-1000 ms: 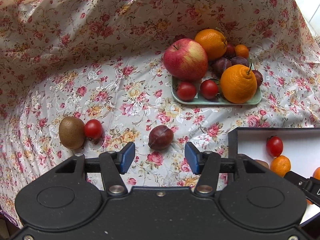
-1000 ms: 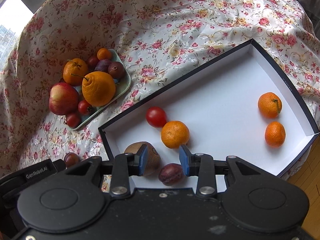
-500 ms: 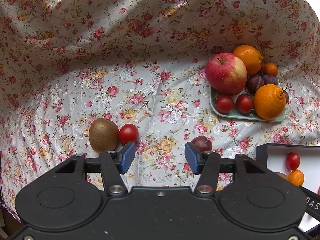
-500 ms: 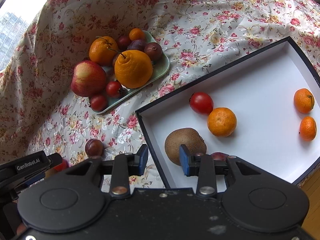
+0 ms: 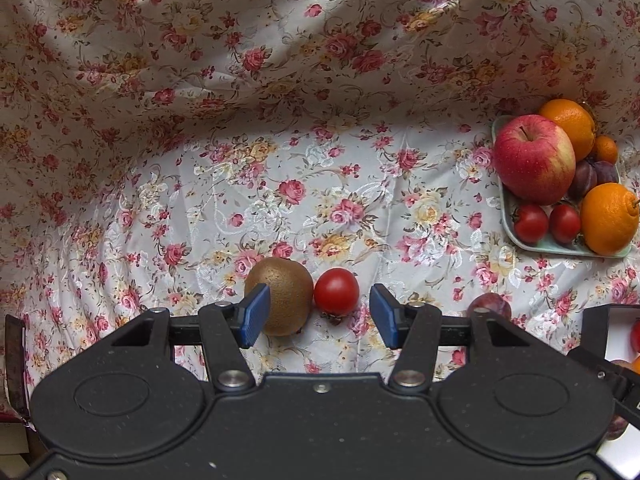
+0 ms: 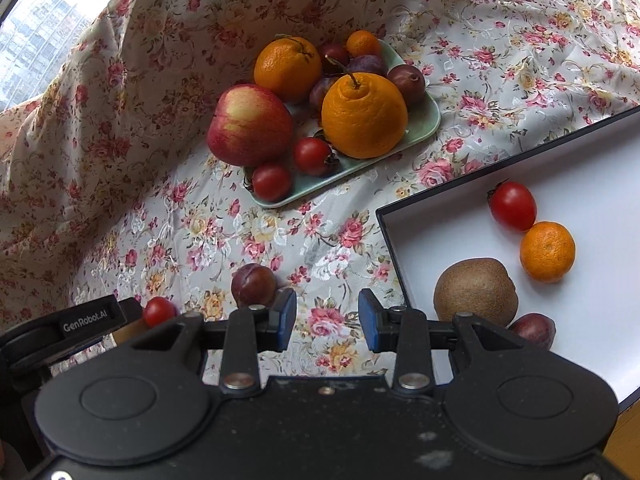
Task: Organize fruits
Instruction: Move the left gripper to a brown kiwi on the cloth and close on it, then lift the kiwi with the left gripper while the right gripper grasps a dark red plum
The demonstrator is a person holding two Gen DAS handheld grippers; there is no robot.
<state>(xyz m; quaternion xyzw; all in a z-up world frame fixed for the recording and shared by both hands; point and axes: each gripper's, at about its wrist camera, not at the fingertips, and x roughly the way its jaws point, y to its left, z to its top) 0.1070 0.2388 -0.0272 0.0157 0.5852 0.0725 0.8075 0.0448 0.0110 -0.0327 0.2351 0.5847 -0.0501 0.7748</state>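
The left gripper [image 5: 316, 314] hangs over the cloth [image 5: 280, 140] with its jaws apart and nothing between the pads; a kiwi [image 5: 282, 294] sits at its left pad and a tomato [image 5: 336, 291] touches the kiwi on the right, in the gap at about twelve o'clock. A plum [image 5: 490, 307] lies on the cloth at three o'clock, partly behind the right finger. Up at two o'clock a green plate [image 5: 516, 236] carries an apple [image 5: 534, 159], oranges, plums and two tomatoes.

The right gripper [image 6: 327, 320] also hangs empty, its jaws apart but narrower, over bare cloth. The same plum [image 6: 253, 285] lies just past its left pad at eleven o'clock. At three o'clock the white box [image 6: 400, 248] holds a second kiwi [image 6: 476, 291], a mandarin [image 6: 547, 251], another tomato [image 6: 513, 205] and a plum near the corner. The plate [image 6: 420, 128] stands at twelve o'clock.
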